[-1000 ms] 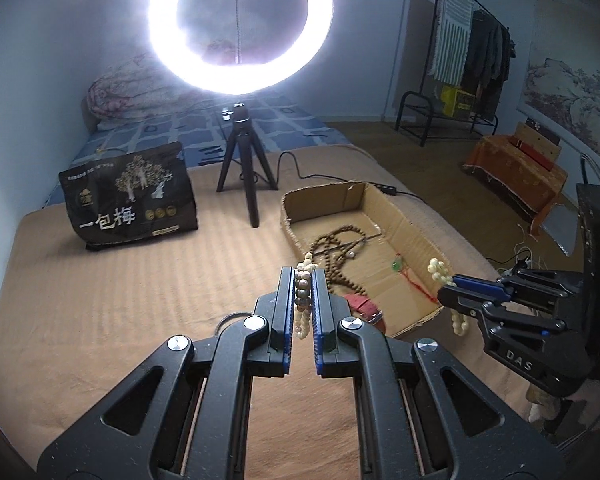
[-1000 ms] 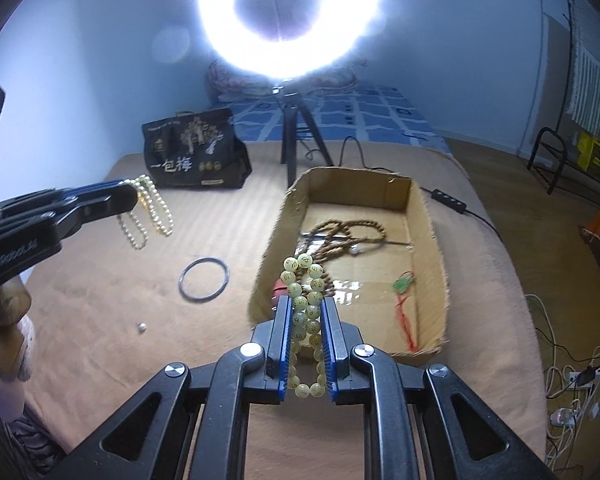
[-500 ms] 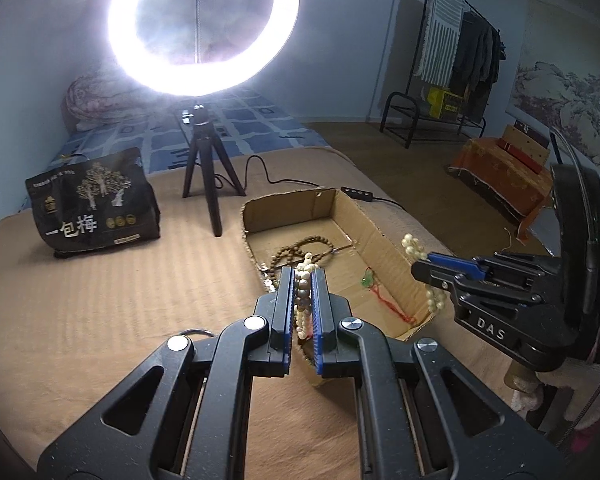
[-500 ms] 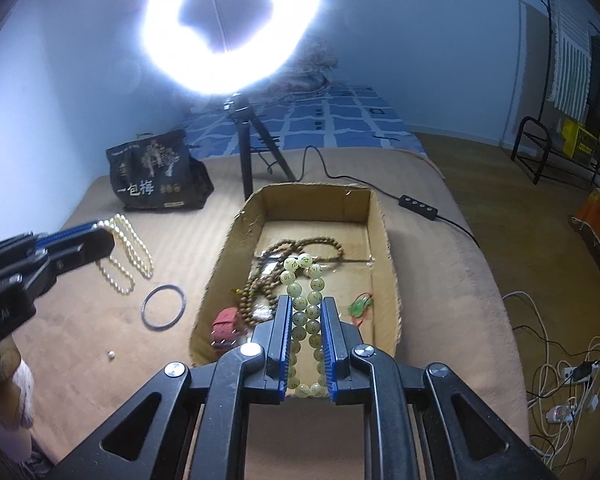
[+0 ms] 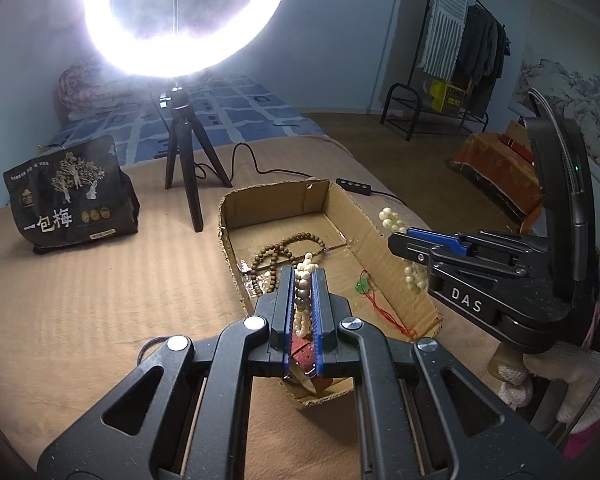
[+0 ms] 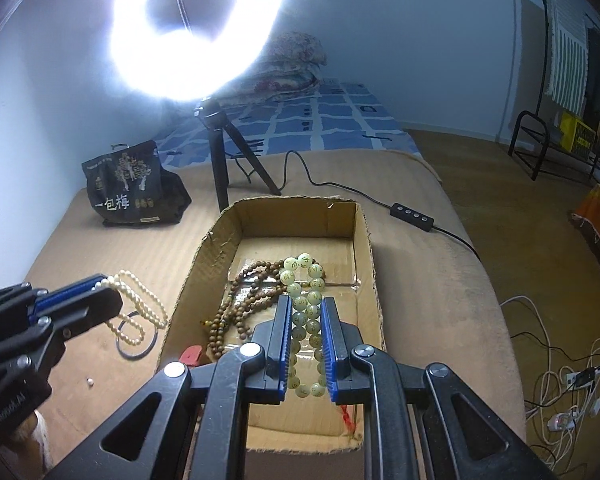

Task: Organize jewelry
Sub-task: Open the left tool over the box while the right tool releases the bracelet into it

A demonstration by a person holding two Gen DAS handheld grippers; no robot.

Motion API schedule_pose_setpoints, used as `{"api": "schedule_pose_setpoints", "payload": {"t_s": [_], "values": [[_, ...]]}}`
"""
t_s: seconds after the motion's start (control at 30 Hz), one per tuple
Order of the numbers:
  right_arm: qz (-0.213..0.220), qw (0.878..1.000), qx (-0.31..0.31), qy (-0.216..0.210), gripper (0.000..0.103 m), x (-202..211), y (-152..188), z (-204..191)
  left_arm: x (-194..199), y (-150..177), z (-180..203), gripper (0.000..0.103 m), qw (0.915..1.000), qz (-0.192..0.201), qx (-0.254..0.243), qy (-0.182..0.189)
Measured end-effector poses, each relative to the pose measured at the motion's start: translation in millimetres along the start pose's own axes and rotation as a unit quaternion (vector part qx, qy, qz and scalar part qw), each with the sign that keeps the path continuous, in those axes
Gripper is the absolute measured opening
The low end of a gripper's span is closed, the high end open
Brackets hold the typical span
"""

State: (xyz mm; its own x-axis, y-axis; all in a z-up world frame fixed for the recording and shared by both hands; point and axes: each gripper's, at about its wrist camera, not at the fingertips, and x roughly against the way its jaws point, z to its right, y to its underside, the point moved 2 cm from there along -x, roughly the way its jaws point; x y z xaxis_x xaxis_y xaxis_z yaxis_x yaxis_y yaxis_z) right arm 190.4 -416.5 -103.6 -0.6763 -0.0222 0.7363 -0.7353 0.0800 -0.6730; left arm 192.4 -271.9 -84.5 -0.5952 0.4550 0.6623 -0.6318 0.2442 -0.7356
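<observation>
Both grippers are clamped on beads — the left gripper (image 5: pixel 303 300) grips a pearl strand (image 5: pixel 302 304) between its fingers, the right gripper (image 6: pixel 307 344) a pale green bracelet (image 6: pixel 306 312); beyond each pair of fingertips lies the cardboard box (image 6: pixel 216 248) holding brown beads (image 6: pixel 240 300).

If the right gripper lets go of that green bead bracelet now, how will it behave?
The green bead bracelet hangs limp between the right gripper fingers, so it probably collapses rather than holds shape. Being strung, its round beads likely won't scatter. It is over the cardboard box, so it should land inside.
</observation>
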Motion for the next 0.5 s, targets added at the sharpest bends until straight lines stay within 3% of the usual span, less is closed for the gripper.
{"api": "schedule_pose_setpoints", "payload": {"t_s": [0.5], "values": [[-0.008,1.000,-0.006,-0.006,0.013,-19.2,-4.1,3.5,-17.5,2.8,13.4,0.006,0.9998,-0.010,-0.014,0.003]]}}
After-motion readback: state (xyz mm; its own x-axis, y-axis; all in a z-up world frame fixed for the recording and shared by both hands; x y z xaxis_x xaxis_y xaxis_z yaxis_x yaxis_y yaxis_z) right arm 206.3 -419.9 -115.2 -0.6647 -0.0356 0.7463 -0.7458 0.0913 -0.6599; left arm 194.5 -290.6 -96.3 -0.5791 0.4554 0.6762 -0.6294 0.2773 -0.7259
